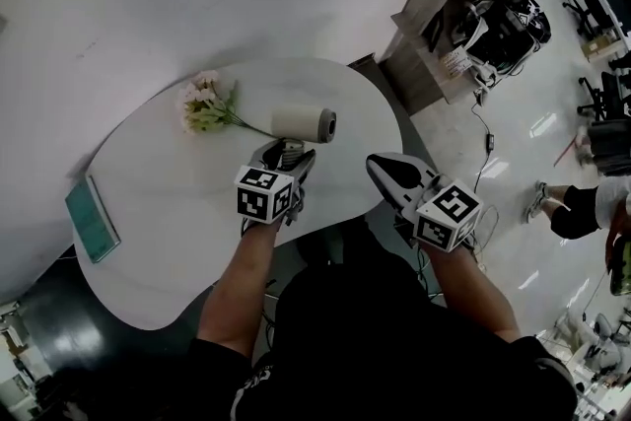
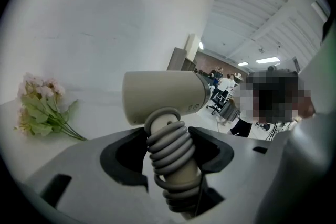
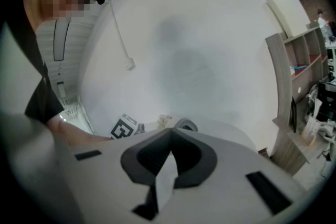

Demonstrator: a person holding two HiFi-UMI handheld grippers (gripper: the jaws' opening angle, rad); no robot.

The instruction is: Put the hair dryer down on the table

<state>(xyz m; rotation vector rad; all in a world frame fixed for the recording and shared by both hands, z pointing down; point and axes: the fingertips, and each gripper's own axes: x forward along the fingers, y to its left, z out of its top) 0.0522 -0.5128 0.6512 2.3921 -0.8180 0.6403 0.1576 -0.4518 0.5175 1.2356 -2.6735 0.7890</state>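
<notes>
A beige hair dryer is held over the white table, its barrel pointing right. Its handle, wound with the grey cord, sits between the jaws of my left gripper, which is shut on it. My right gripper hovers at the table's right edge, its jaws closed together with nothing between them. In the right gripper view the dryer's end peeks over the jaws.
A small bunch of pale pink flowers lies on the table just left of the dryer. A teal book lies near the table's left edge. A wooden shelf unit stands to the right on the floor.
</notes>
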